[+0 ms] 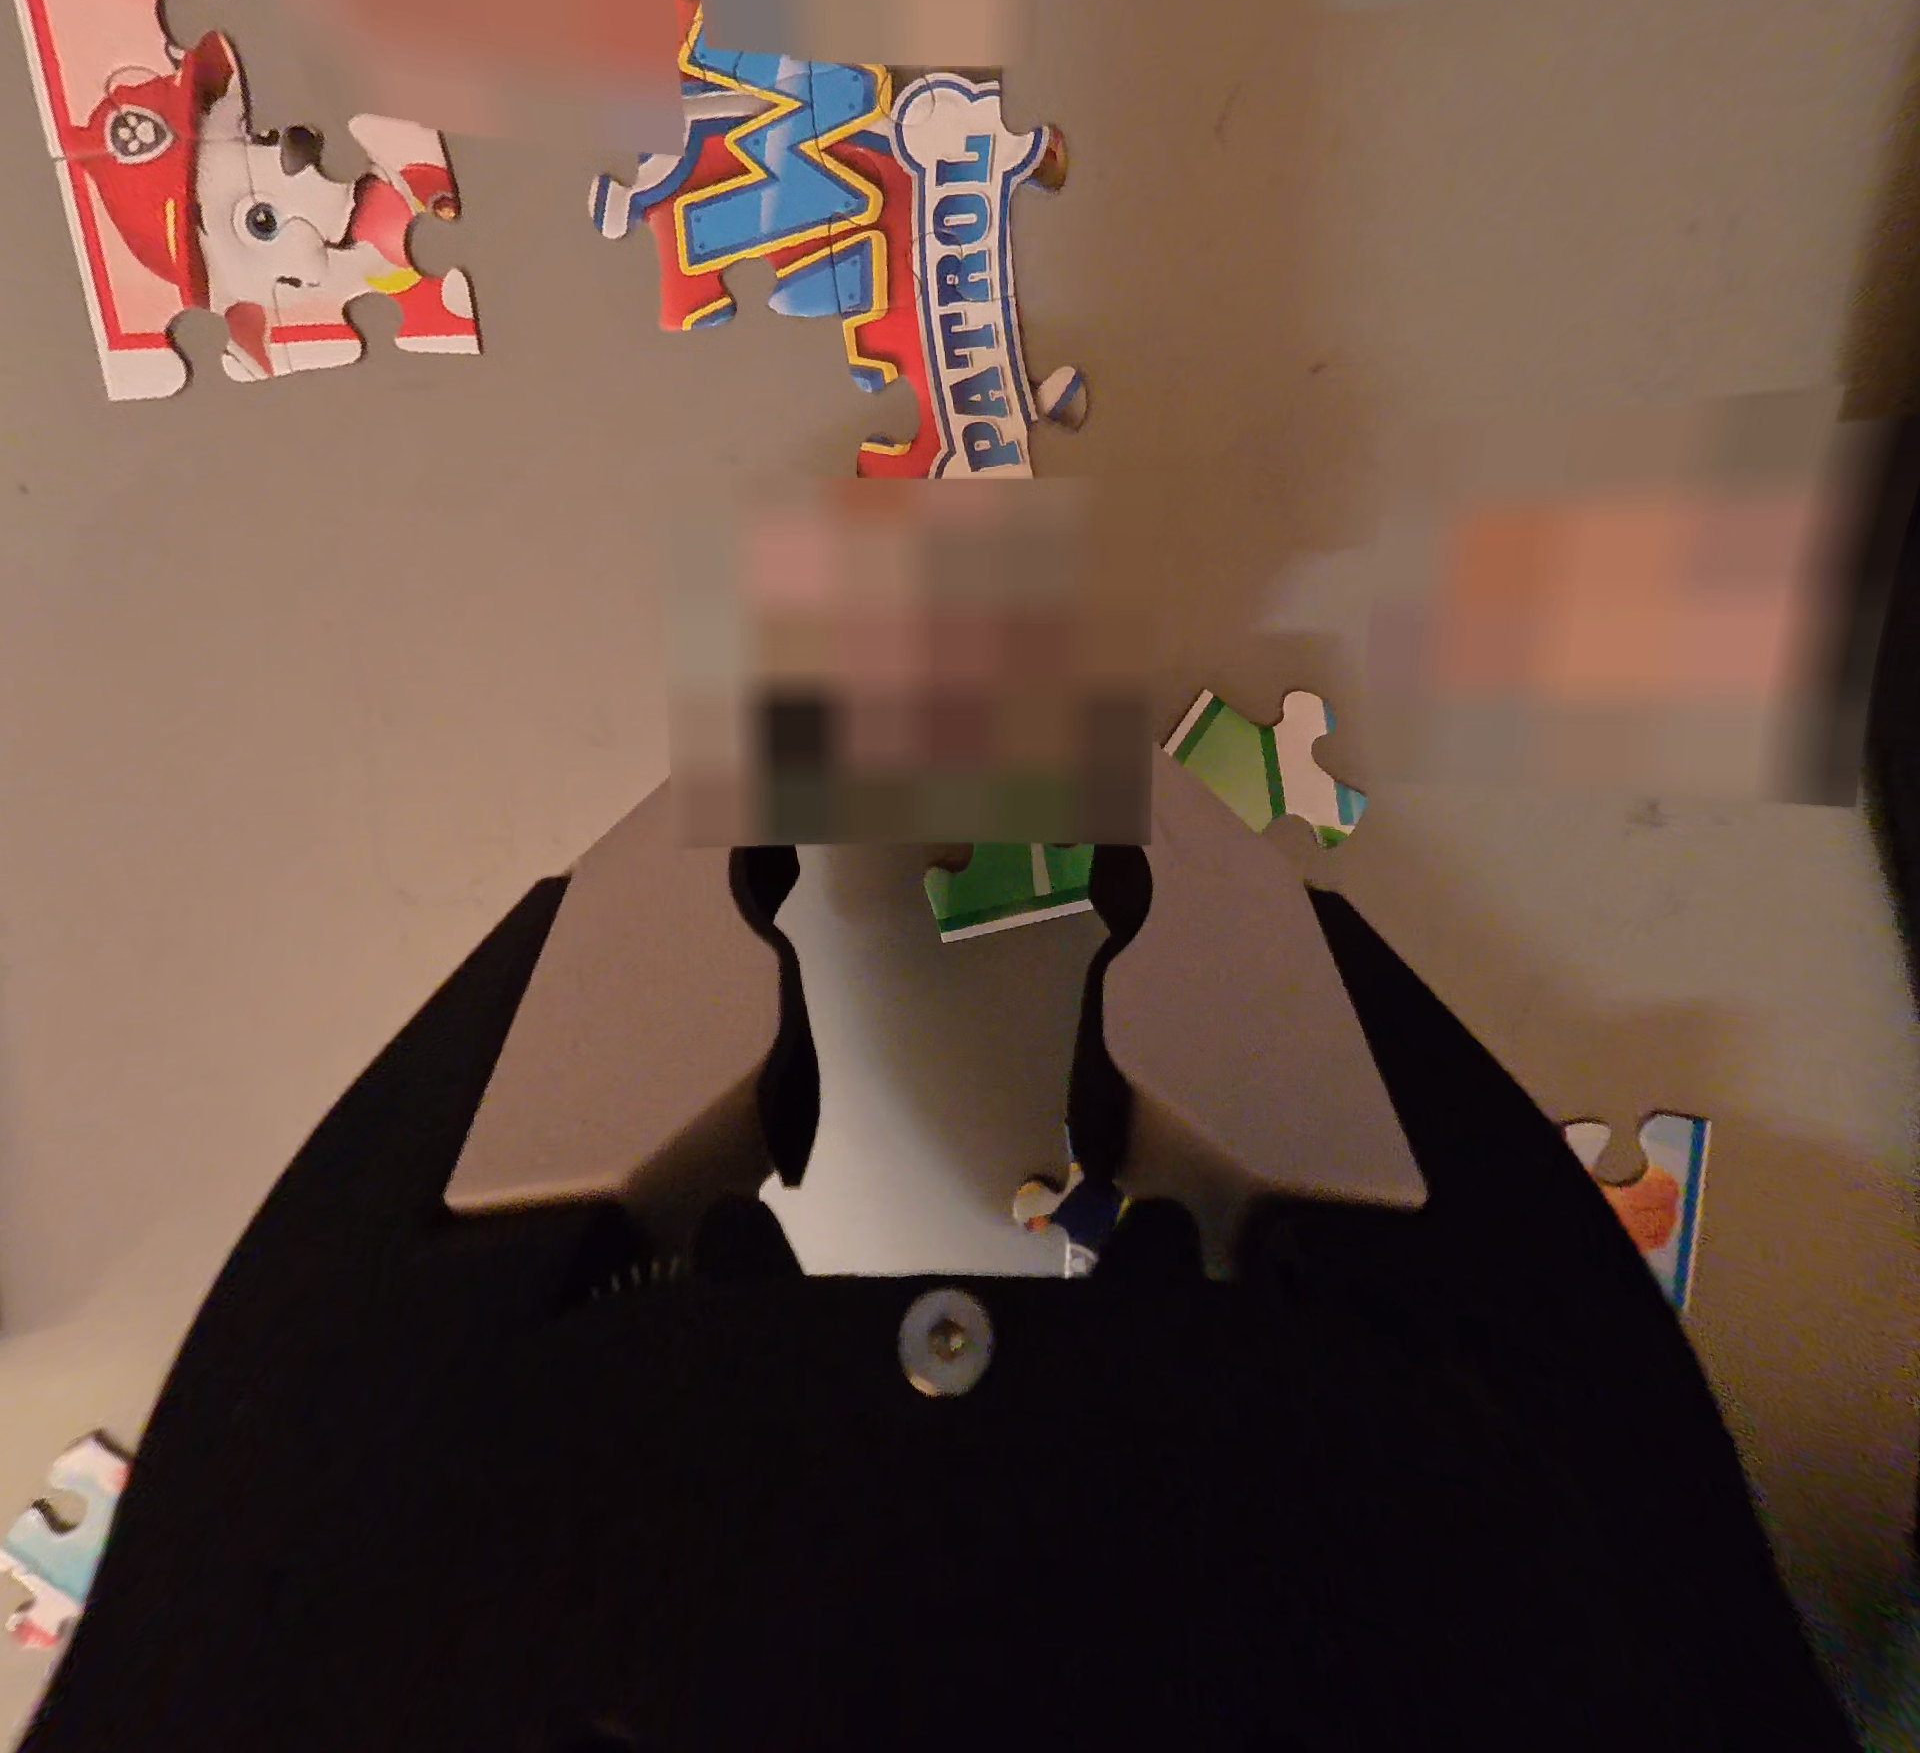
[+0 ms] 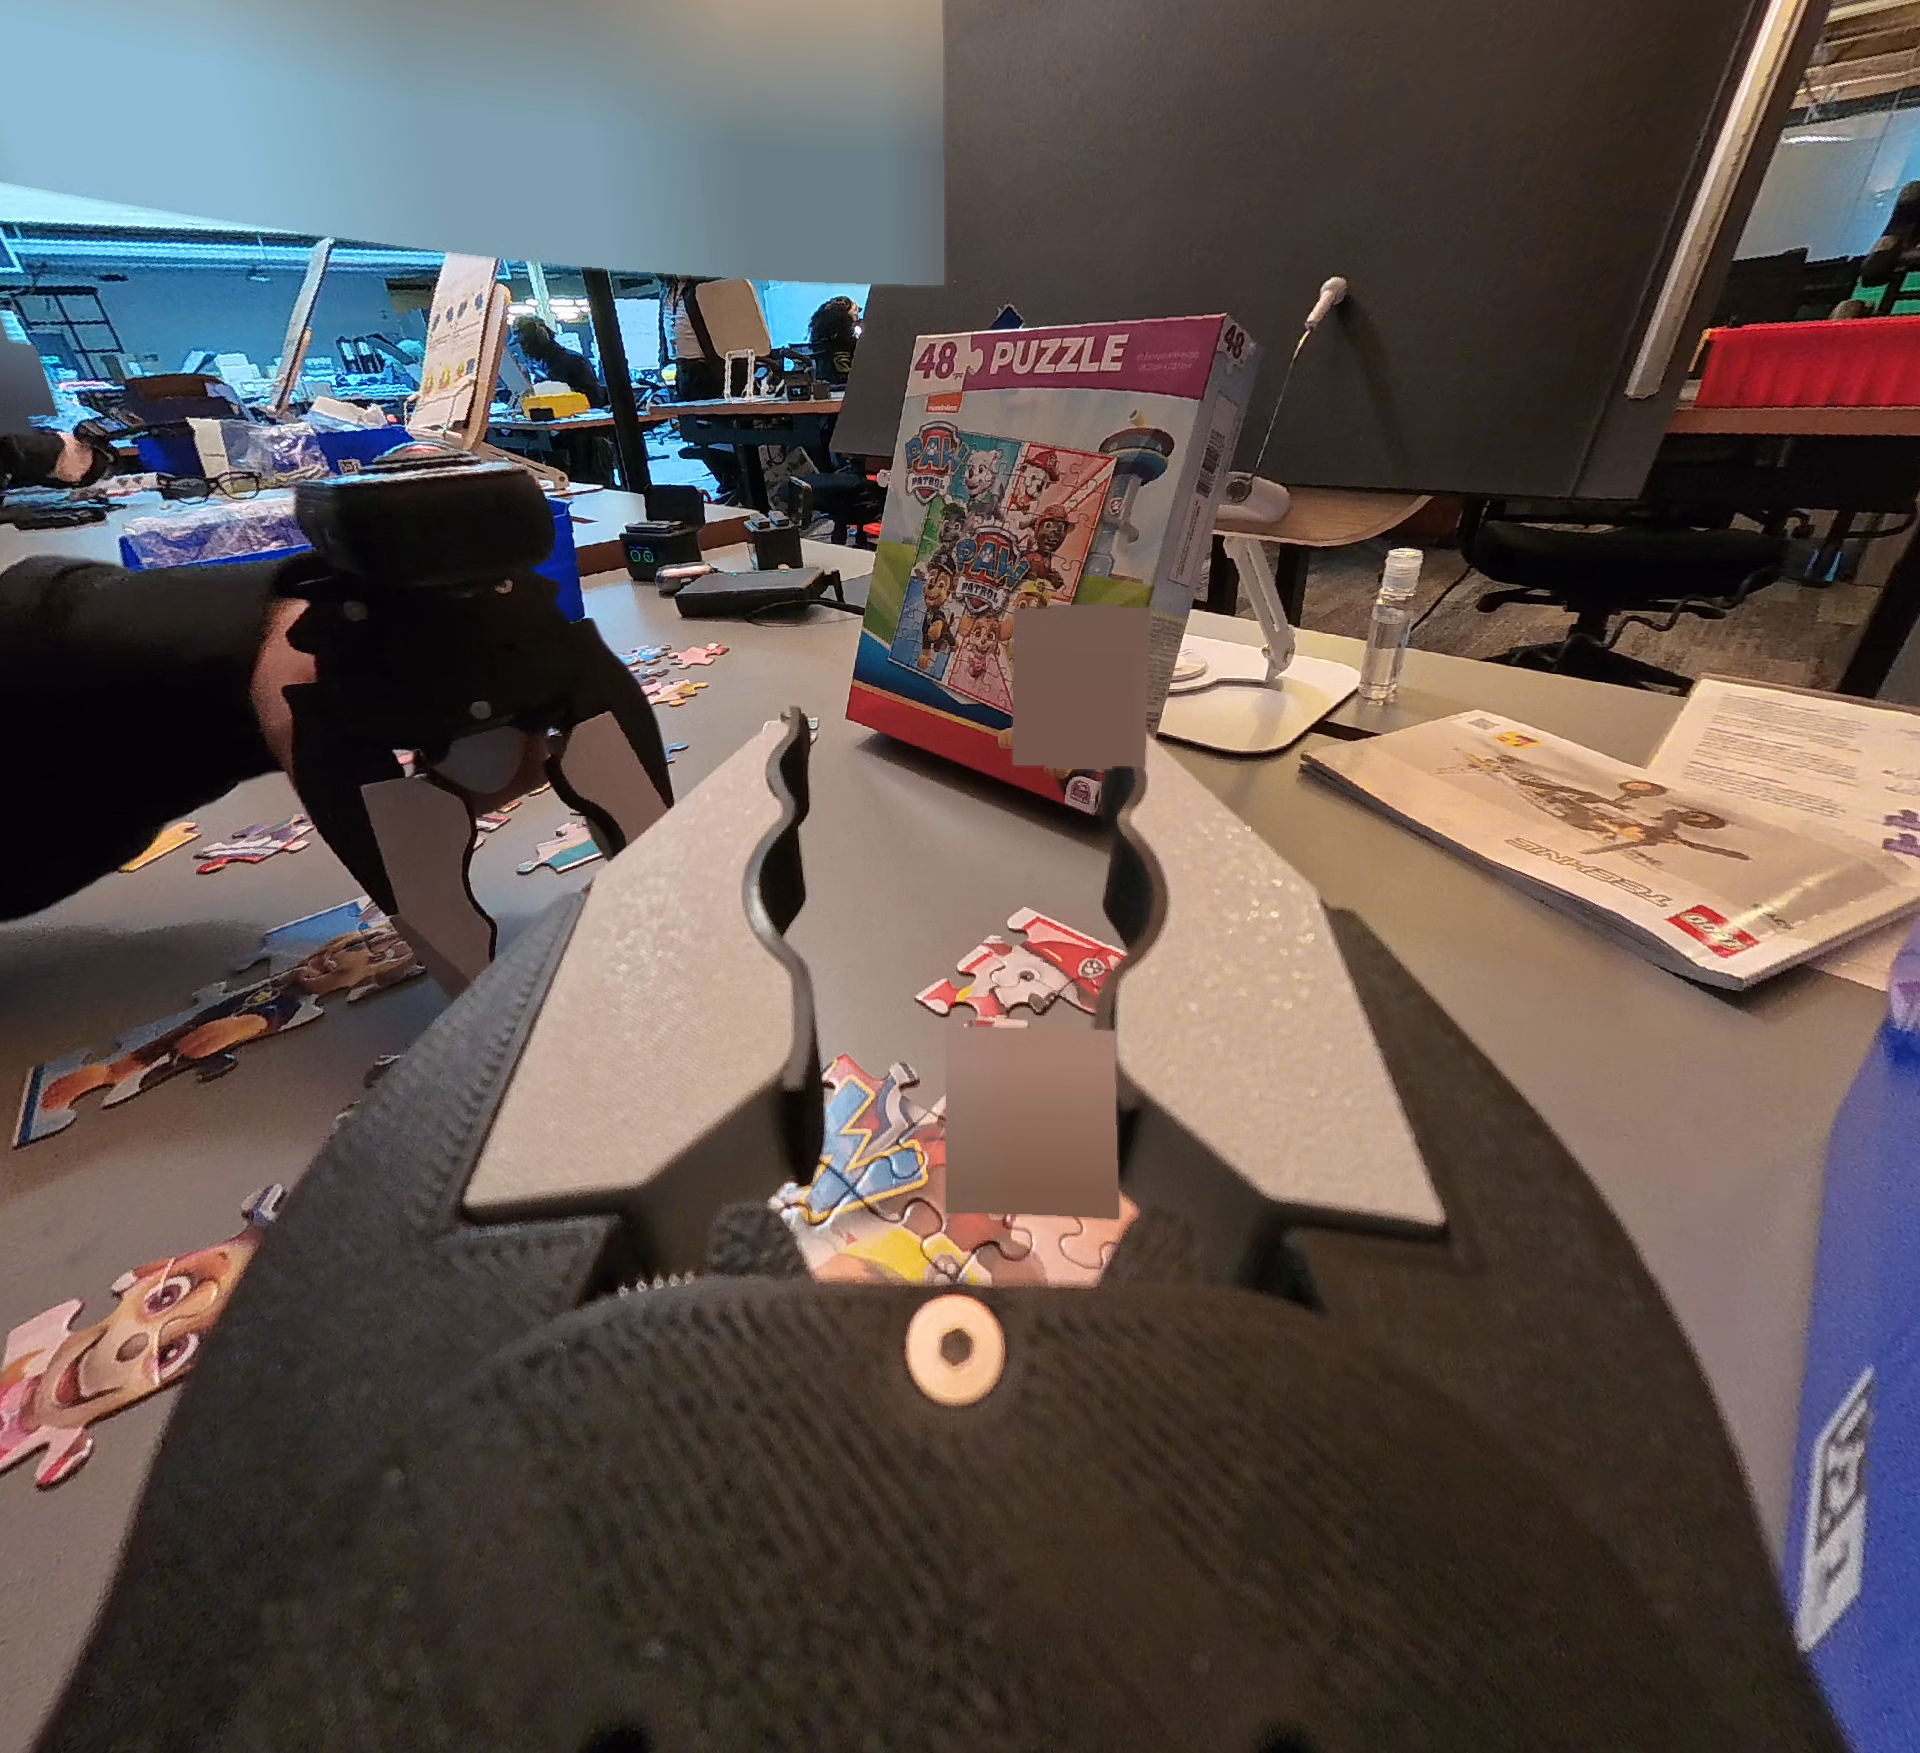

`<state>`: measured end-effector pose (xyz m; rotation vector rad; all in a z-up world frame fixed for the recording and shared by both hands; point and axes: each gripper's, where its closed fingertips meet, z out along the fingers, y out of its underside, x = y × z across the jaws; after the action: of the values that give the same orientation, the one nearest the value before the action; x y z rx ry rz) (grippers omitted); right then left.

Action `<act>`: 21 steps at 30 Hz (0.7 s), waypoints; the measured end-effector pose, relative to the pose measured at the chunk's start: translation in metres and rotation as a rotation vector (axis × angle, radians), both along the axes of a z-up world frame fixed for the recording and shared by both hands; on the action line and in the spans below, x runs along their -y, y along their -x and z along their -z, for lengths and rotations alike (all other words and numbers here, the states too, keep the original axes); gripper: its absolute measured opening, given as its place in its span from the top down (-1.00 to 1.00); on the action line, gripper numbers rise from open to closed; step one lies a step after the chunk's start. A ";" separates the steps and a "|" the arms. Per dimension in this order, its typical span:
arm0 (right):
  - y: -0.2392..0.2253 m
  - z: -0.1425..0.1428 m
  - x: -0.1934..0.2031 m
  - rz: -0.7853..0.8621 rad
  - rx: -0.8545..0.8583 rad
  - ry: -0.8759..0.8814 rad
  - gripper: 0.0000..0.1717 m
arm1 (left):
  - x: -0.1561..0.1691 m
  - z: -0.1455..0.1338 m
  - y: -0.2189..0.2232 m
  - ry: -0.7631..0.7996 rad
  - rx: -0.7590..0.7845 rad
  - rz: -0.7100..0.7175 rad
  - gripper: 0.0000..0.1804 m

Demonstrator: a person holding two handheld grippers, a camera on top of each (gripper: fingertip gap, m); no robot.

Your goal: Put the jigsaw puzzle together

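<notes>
A blurred patch is covering the fingertips of the left gripper [image 1: 940, 830], so how its jaws stand cannot be told. A green puzzle piece [image 1: 1013, 888] between its fingers is running under that patch. Another green piece [image 1: 1262, 768], just to the right, is partly lying behind the right finger. More patches are hiding the joined pieces ahead. Between the fingers of the right gripper [image 2: 961, 758], a patch is covering part of the puzzle pieces [image 2: 873, 1163]. The blue bottle [image 2: 1860, 1340] on its right is being cut off by the edge.

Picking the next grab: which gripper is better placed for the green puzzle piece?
Left, probably. The left gripper points down at the table, the green piece lying between its open fingers. The right gripper, also open, aims level toward the puzzle box.
</notes>
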<state>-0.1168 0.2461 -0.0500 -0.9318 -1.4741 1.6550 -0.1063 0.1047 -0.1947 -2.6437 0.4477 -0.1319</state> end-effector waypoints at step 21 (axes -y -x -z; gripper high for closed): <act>-0.027 0.088 0.107 -0.406 0.504 -0.286 0.38 | 0.006 -0.023 0.003 -0.176 0.075 -0.339 0.37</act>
<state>-0.0899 0.1395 -0.1383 -0.9748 -2.3008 1.4748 -0.1097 0.0983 -0.1722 -2.4883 -0.0171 -0.0794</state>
